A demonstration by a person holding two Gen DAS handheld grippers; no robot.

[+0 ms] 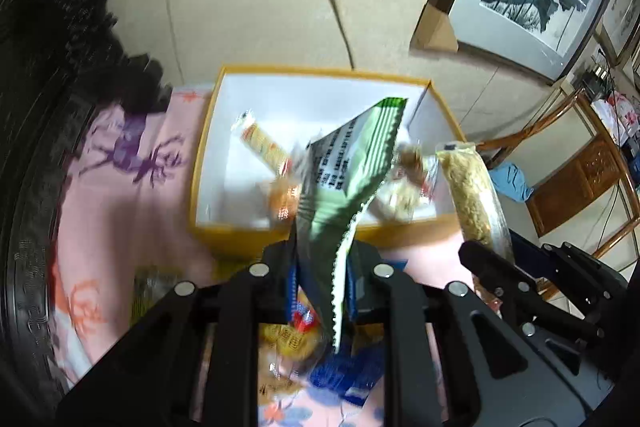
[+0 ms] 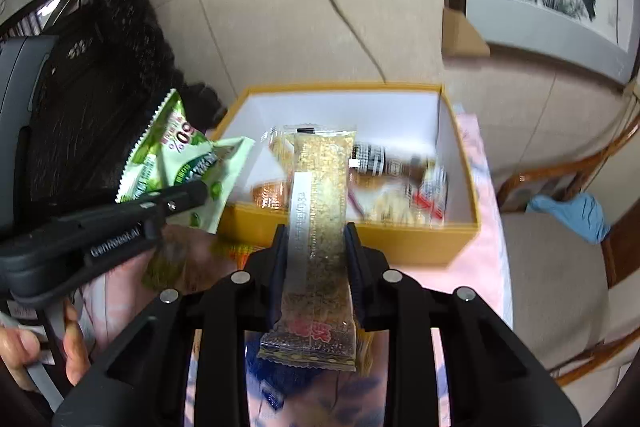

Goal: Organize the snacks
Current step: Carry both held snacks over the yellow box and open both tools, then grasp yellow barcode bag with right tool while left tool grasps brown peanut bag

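Left gripper (image 1: 320, 259): we pinch the green packet (image 1: 352, 167) by one thin edge before the yellow box (image 1: 320, 75), so it may slip short. Right gripper (image 2: 314, 247): we clamp the grain bar (image 2: 318, 195) over the box (image 2: 360, 235); its slick wrapper could slide.

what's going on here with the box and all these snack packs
A person is sorting snacks with a gripper in each hand. The left gripper is shut on a green snack packet, and the right gripper is shut on a long golden snack bar. Both are held just in front of the open yellow box, which sits on a pink floral cloth and already holds several wrapped snacks. More packs lie on the cloth beneath the grippers.
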